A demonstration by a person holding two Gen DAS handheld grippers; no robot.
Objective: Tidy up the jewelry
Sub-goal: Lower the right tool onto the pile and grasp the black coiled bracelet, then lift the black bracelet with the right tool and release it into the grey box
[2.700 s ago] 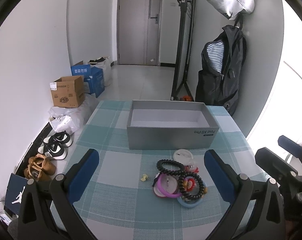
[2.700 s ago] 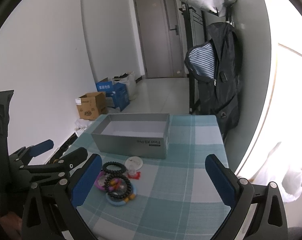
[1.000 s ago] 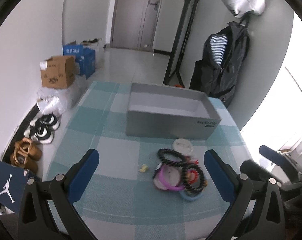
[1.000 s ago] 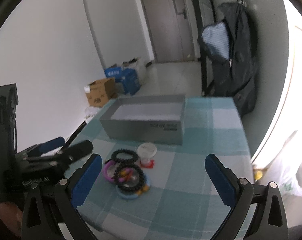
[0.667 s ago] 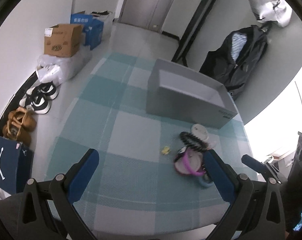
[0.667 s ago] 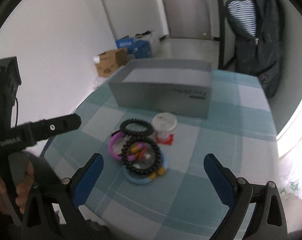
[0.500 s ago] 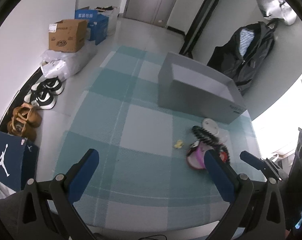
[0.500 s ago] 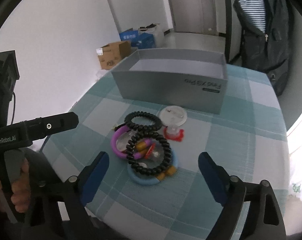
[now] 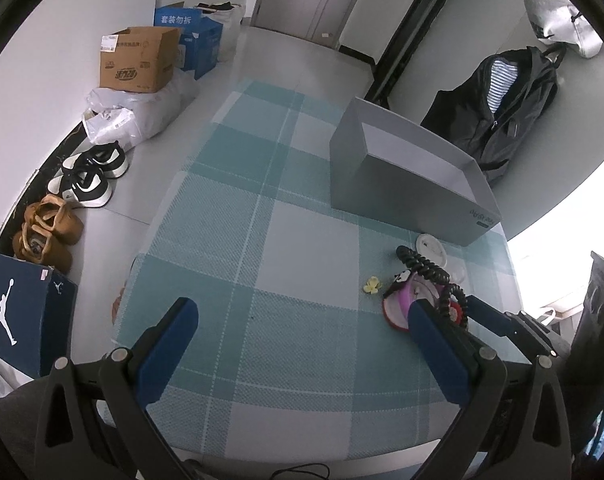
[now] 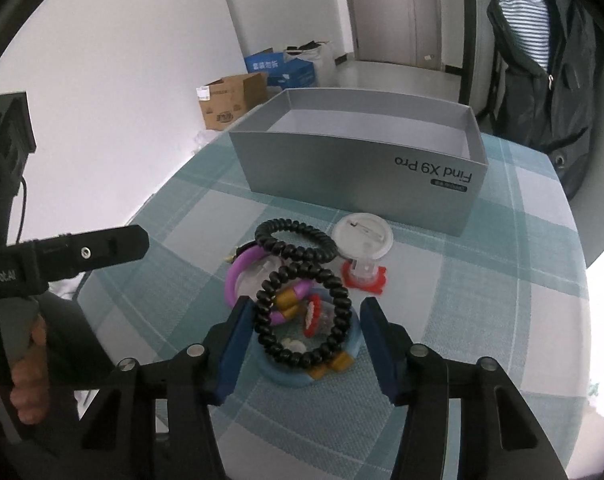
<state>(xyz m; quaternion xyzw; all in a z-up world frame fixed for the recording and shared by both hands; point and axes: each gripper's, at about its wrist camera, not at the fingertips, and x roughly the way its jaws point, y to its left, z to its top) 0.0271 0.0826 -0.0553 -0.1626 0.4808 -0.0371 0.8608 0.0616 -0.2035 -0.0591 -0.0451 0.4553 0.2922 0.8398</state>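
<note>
A pile of jewelry lies on the checked tablecloth (image 10: 482,300): a black beaded bracelet (image 10: 302,312) on a blue ring (image 10: 354,344), a purple ring (image 10: 238,272), a black coil band (image 10: 294,240), a white round badge (image 10: 362,236) and a red piece (image 10: 362,276). The grey open box (image 10: 362,172) stands behind it. My right gripper (image 10: 302,328) is open with its fingers either side of the beaded bracelet and blue ring. My left gripper (image 9: 302,332) is open over bare cloth, left of the pile (image 9: 422,284).
A small yellow flower piece (image 9: 372,285) lies left of the pile. The box (image 9: 406,184) sits at the table's far right. Shoes (image 9: 86,176), cardboard boxes (image 9: 138,60) and a blue shoe box (image 9: 18,312) are on the floor to the left. A black jacket (image 10: 542,64) hangs behind.
My right gripper has dropped toward the pile and narrowed around the beaded bracelet and blue ring. My left gripper has swung left and higher, so the pile now sits at its right.
</note>
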